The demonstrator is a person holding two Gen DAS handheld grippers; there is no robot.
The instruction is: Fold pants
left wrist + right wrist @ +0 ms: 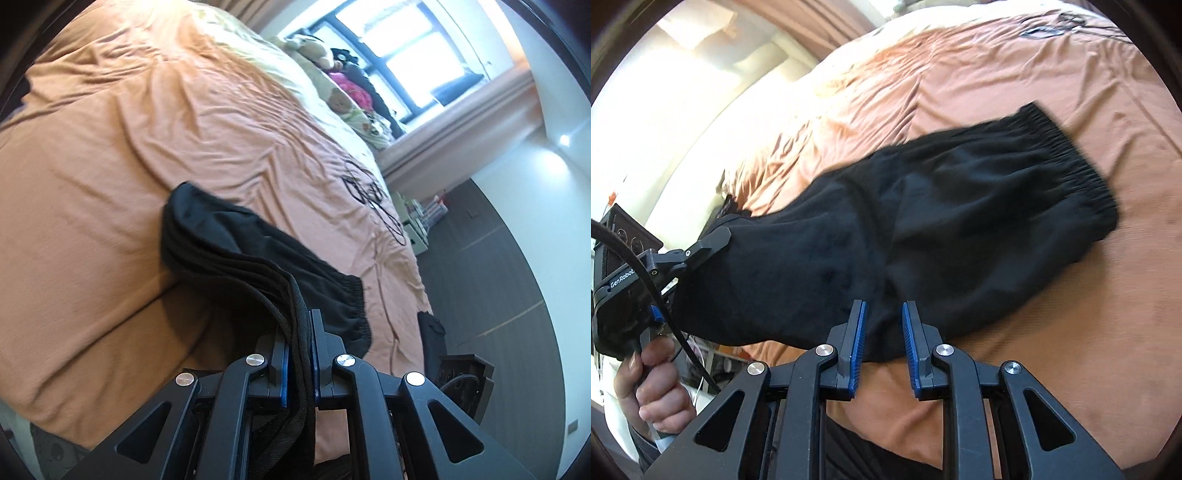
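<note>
The left gripper (300, 332) is clamped on several stacked layers of the black, soft-fabric pants with an elastic waistband (923, 229). The right gripper (883, 314) stands parted at the pants' near edge, gripping nothing. Relative to the rumpled orange bedspread (110, 166), the folded pants lie on top, one end lifted by the left gripper.

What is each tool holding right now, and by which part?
The left tool is shut on the black pants, pinching bunched layers at one edge. The right tool is open, holding nothing.
</note>
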